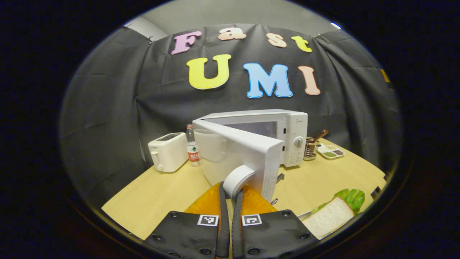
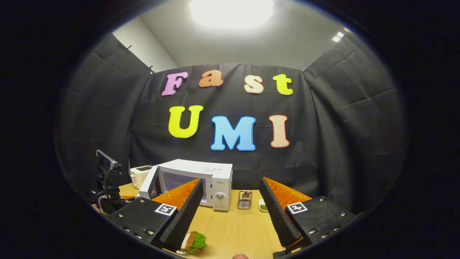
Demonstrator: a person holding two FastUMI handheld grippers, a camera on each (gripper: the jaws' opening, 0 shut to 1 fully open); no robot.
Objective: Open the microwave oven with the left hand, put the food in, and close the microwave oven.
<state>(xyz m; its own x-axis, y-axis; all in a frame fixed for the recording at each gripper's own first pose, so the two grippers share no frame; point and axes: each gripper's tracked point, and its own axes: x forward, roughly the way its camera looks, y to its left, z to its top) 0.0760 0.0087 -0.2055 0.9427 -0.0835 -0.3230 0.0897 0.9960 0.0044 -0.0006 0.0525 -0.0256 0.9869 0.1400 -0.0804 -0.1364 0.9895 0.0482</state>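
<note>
My left gripper (image 1: pixel 231 196) and right gripper (image 2: pixel 230 201) have dark screw-fastened housings, each finger base bearing a square black-and-white marker.

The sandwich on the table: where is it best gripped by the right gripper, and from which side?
Probably grip the sandwich across its two flat bread faces, coming down from above. It lies low on the table, lettuce sticking out one edge, and the open right gripper hangs over it. The left gripper holds the microwave door handle.

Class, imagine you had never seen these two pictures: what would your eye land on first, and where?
The white microwave oven at the table's centre, its door swung open with the left gripper shut on the handle. Then the sandwich lying below the open right gripper.
</note>
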